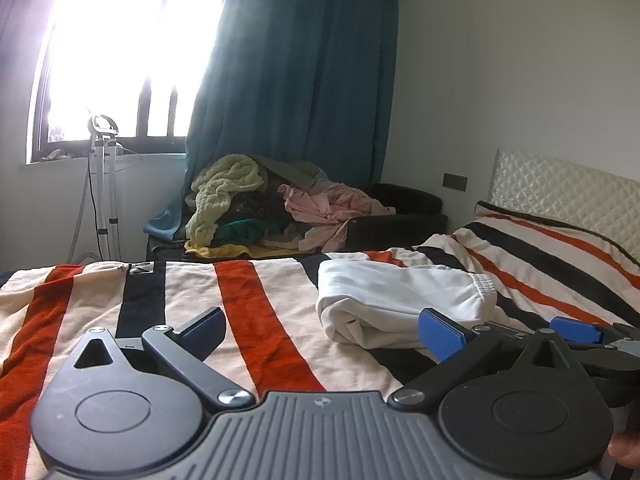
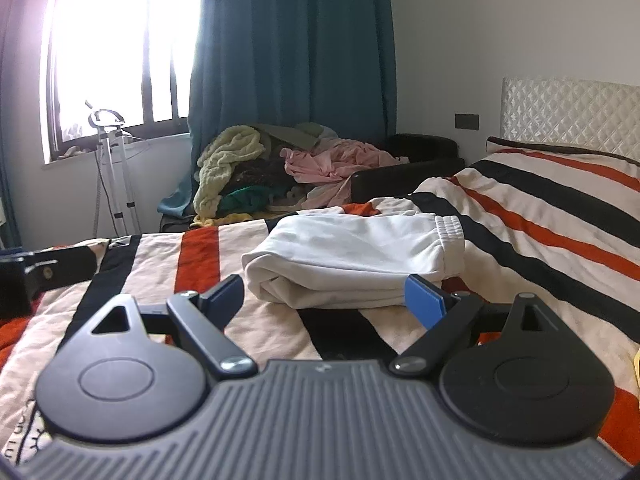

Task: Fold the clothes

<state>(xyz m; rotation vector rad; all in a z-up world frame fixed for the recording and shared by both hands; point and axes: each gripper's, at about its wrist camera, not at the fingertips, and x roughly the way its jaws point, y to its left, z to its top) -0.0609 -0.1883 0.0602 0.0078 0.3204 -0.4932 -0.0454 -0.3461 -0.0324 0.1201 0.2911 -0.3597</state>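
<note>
Wide-spread fingers point(image 2: 426, 300) — beyond, white garment point(image 2: 352, 256) folded thick, ribbed cuff outward

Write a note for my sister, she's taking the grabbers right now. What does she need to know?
Left gripper: open, holding nothing, low over the striped blanket.
Right gripper: open, empty, just short of the white garment.
The white garment lies folded into a bundle on the bed, apart from both sets of fingers.
Done: that one piece looks folded.
Left: the unfolded clothes pile beyond the bed, probably next.
</note>
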